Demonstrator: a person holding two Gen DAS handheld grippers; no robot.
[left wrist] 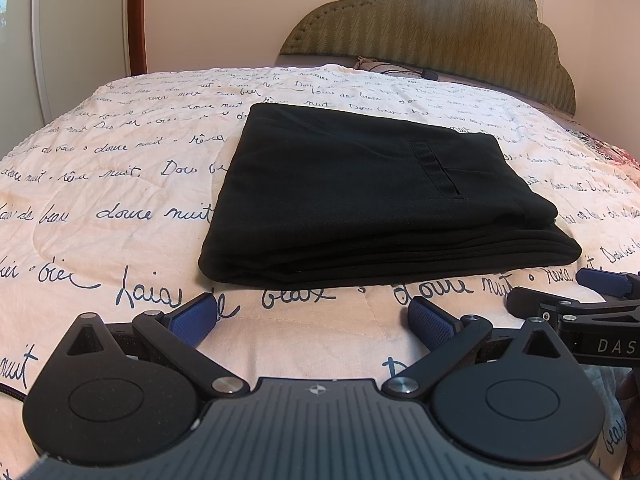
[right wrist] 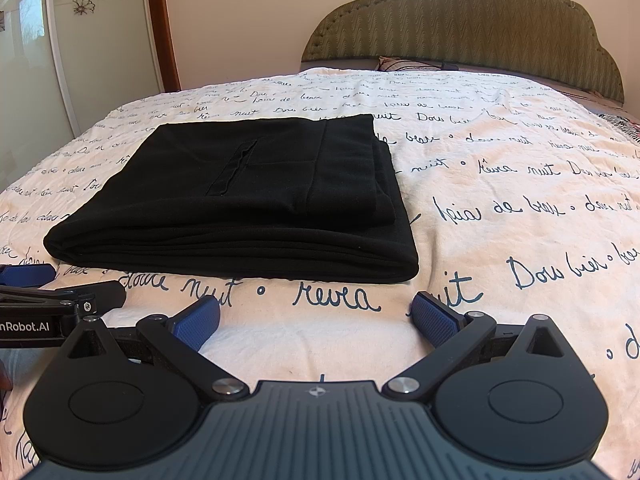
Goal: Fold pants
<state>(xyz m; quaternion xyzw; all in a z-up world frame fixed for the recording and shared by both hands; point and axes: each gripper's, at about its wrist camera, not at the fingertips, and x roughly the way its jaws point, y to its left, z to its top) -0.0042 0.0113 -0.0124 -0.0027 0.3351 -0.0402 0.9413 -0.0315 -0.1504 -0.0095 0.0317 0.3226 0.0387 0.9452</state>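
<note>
while both lie apart: 1 folded pants (left wrist: 372, 196) stack, 2 spread tongs (left wrist: 310, 318).

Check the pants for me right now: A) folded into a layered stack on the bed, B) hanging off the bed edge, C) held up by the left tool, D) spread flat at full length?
A: the black pants lie as a compact rectangle with stacked fold layers along the near edge, resting on the quilt, both tools open and clear of them.

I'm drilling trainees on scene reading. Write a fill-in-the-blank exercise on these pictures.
1. The pants lie folded on the ____.
2. The colour of the pants is ____.
3. The left claw and the right claw are both ____, holding nothing.
4. The quilt is printed with blue ____.

Missing words: bed; black; open; handwriting
</note>
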